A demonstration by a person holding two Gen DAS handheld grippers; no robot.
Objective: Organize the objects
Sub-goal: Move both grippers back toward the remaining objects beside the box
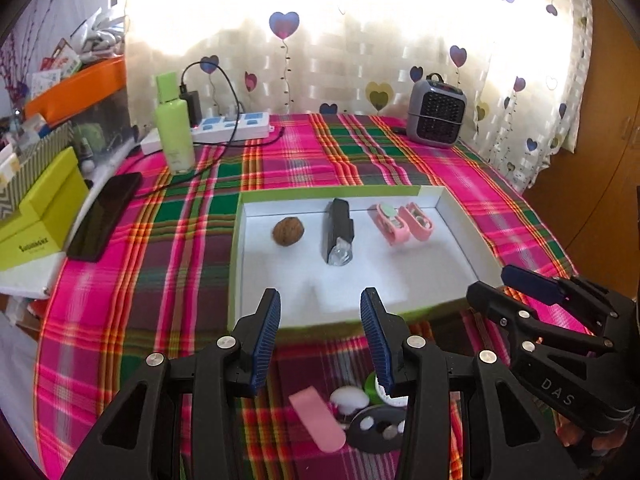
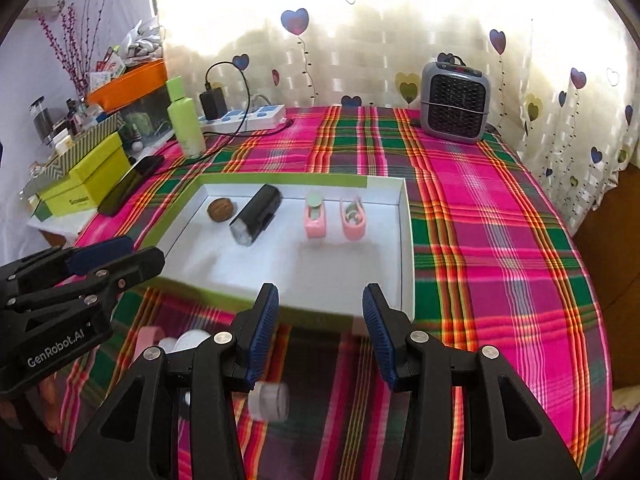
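Note:
A white tray with a green rim lies on the plaid cloth. It holds a walnut, a black bike light and two pink cases. My left gripper hovers over the tray's near edge, open, with nothing between its fingers. My right gripper hangs beside it at the near right corner, also open and holding nothing. Below the grippers lie a pink strip, a black holed piece, a green roll and a small clear jar.
A green bottle, a power strip with a plugged charger, and a grey heater stand at the back. A black phone and green boxes sit at the left. A curtain closes the far side.

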